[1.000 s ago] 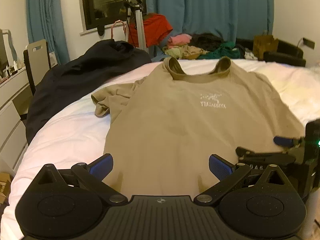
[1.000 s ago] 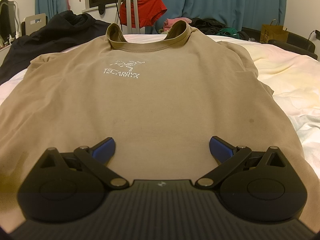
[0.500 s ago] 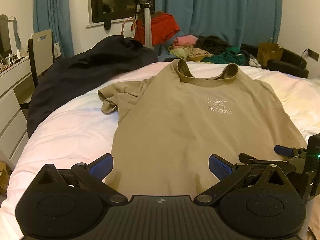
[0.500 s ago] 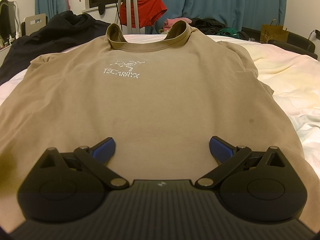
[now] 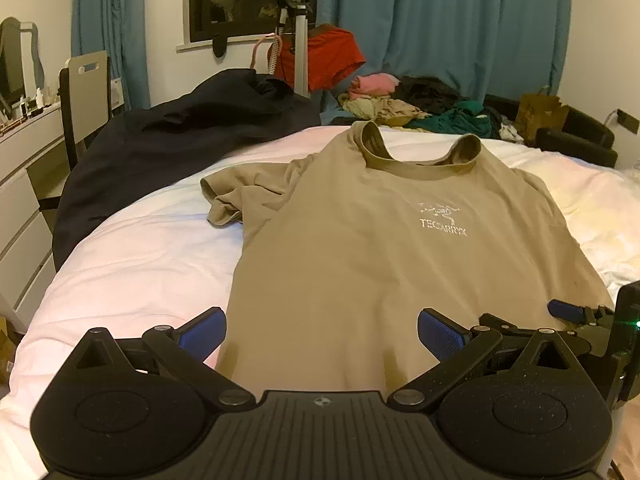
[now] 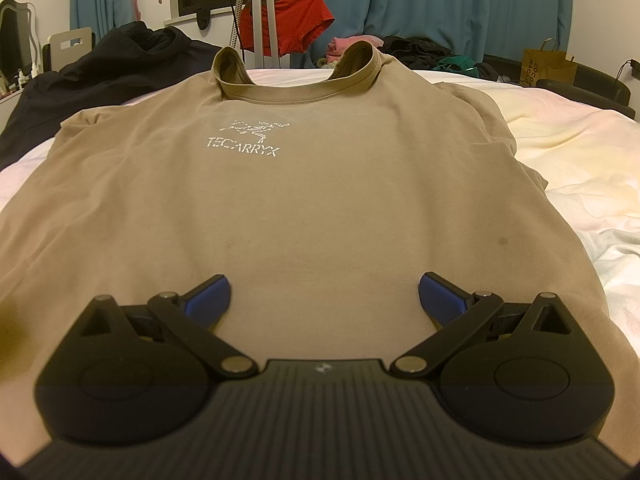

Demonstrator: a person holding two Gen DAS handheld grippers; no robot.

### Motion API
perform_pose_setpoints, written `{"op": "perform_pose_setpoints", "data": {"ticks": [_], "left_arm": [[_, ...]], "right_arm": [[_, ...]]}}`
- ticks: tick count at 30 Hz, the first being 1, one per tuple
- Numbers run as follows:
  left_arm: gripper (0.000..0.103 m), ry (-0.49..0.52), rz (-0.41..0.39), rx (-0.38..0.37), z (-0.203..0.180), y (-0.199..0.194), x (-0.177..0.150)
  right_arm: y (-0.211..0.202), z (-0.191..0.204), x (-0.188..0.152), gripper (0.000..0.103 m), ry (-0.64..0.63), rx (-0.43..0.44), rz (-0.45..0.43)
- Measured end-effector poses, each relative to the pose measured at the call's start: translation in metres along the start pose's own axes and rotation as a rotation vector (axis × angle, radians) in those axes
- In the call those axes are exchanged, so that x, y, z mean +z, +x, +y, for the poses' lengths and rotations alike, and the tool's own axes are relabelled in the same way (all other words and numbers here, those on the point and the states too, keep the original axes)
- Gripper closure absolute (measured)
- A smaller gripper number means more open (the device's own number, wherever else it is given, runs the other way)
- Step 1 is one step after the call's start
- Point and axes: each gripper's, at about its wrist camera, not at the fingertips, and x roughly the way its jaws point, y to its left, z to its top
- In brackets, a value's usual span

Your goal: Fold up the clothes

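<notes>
A tan T-shirt (image 5: 360, 248) (image 6: 304, 208) with a white chest logo lies flat, front up, on the white bed (image 5: 132, 256), collar at the far end. Its left sleeve (image 5: 236, 196) is bunched and crumpled. My left gripper (image 5: 322, 334) hovers open over the shirt's bottom hem near its left corner, nothing between its blue pads. My right gripper (image 6: 324, 300) is open low over the lower middle of the shirt, holding nothing. In the left wrist view the right gripper (image 5: 576, 316) shows at the shirt's lower right edge.
A dark jacket (image 5: 168, 148) lies across the bed's far left. A tripod (image 5: 298, 32) with a red garment (image 5: 332, 56) stands behind the bed, beside a pile of clothes (image 5: 420, 104). White drawers (image 5: 20, 184) and a chair (image 5: 86, 92) stand left; a paper bag (image 6: 548, 66) far right.
The left gripper has pulled back and shifted left, so the shirt now sits further right and lower in its view. The right gripper has stayed still.
</notes>
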Motion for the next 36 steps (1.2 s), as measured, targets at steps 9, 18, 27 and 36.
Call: {"op": "perform_pose_setpoints", "data": {"ticks": [9,18,27,36], "left_arm": [[0.0,0.063,-0.001,-0.026,-0.015,-0.003,-0.005],[0.0,0.028,-0.02,-0.028,-0.007,-0.01,-0.001],[0.0,-0.056,-0.041,-0.026,0.005,-0.024,0.007],[0.0,-0.282,0.001,-0.005,0.035,-0.018,0.01]], "right_arm": [[0.0,0.0,0.0,0.0,0.0,0.0,0.0],[0.0,-0.001,0.0,0.0,0.0,0.001,0.0],[0.0,-0.001,0.0,0.0,0.0,0.001,0.0],[0.0,0.0,0.0,0.0,0.001,0.001,-0.001]]}}
